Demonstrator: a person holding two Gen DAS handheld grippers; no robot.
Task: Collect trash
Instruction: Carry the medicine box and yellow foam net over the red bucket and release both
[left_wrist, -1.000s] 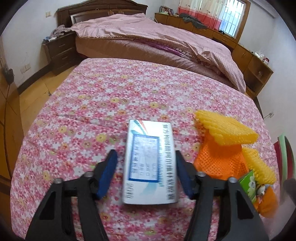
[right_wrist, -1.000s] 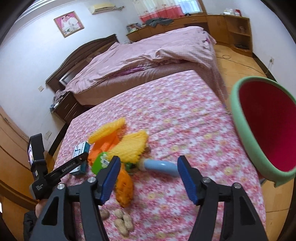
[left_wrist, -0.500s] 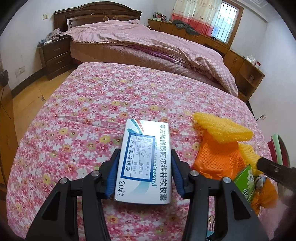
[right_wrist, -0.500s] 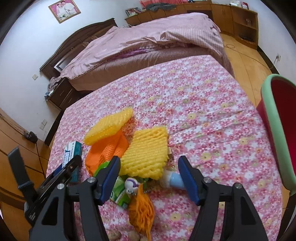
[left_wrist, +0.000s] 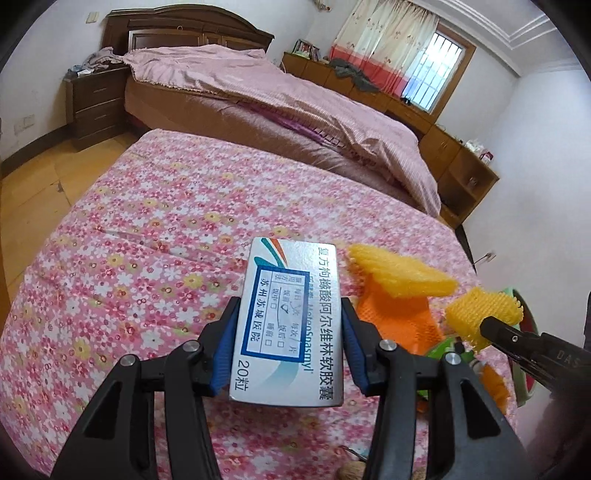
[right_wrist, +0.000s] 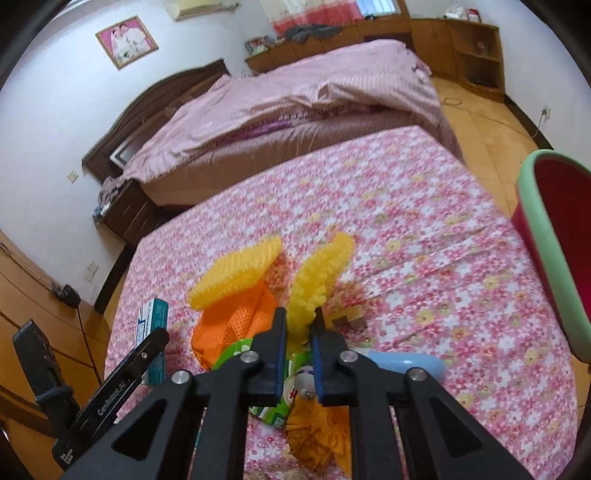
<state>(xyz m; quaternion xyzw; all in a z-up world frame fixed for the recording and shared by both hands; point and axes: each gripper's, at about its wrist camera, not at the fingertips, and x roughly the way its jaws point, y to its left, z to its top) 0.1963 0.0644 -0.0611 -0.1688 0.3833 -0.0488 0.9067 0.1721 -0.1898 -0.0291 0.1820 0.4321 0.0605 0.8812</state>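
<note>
A white and teal medicine box (left_wrist: 291, 325) is clamped between the blue pads of my left gripper (left_wrist: 290, 310), which is shut on it just above the flowered tablecloth (left_wrist: 166, 221). The same box (right_wrist: 151, 317) shows at the left in the right wrist view. The jaws of my right gripper (right_wrist: 300, 321) are closing, and their pads press on a yellow foam net (right_wrist: 325, 269) that stands up on edge between them. Beside it lie another yellow foam net (right_wrist: 236, 273), an orange mesh net (right_wrist: 236, 325), a green wrapper (right_wrist: 273, 402) and a blue object (right_wrist: 406, 363).
A red bin with a green rim (right_wrist: 546, 229) stands off the table's right edge. Behind the table is a bed with a pink cover (left_wrist: 258, 92). Wooden cabinets (left_wrist: 461, 173) line the far wall. Peanuts (left_wrist: 347, 474) lie at the near edge.
My left gripper closed on the medicine box and raised it slightly. My right gripper moved forward over the pile and closed on the yellow foam net, which now stands on edge.
</note>
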